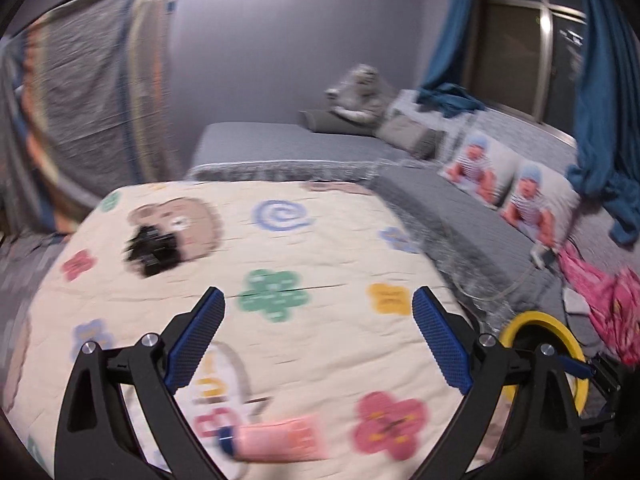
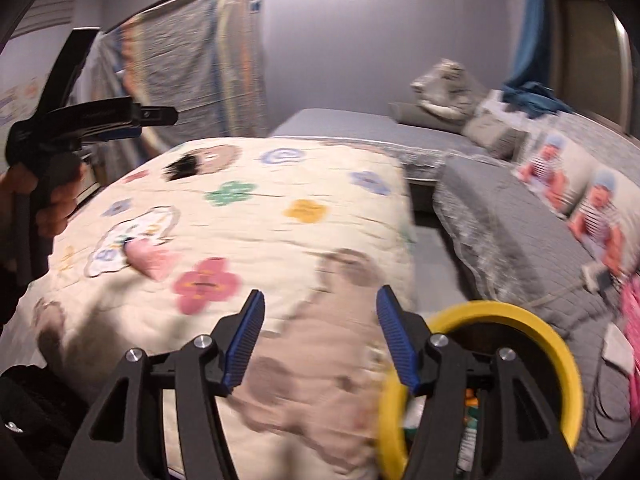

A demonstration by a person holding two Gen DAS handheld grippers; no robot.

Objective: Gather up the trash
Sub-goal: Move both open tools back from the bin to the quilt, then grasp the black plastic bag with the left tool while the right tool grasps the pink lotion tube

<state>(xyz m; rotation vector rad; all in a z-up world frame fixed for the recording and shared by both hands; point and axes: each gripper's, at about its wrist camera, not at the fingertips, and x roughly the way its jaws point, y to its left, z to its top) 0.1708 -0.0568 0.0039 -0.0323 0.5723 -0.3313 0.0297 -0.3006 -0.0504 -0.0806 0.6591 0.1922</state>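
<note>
1. Grippers nearest. Left gripper (image 1: 319,294) spread wide over the quilt (image 1: 320,236), pinching nothing. Right gripper (image 2: 321,293) parted about halfway, likewise empty, with only quilt showing between its pads.
2. Just beside the right gripper, partly hidden behind its right finger: a yellow-rimmed bin (image 2: 500,308) at the edge of the bed. Looks to hold some packaging already, so judged partly done, though too blurred to say what lies inside.
3. Close below the left gripper, flat on the quilt: a pink tube (image 1: 280,438) with a dark blue cap. Not yet picked up, and likely the nearest piece left to collect.
4. Farther up the quilt, well apart from the tube: a black crumpled item (image 1: 154,252) on a printed bear face. Probably trash too, but too smeared to name.
5. Right of the quilt, on the grey bedding: a pink cloth (image 1: 600,300) and two printed pillows (image 1: 516,184) — bedding rather than litter, at a guess.
6. Farthest back: a grey plush toy (image 1: 360,92) by the wall and blue curtains (image 1: 444,40) at the window. No trash made out there.
7. Overall, somewhere mid-task — something seemingly in the bin, at least two pieces left on the quilt, neither tool gripping anything.
</note>
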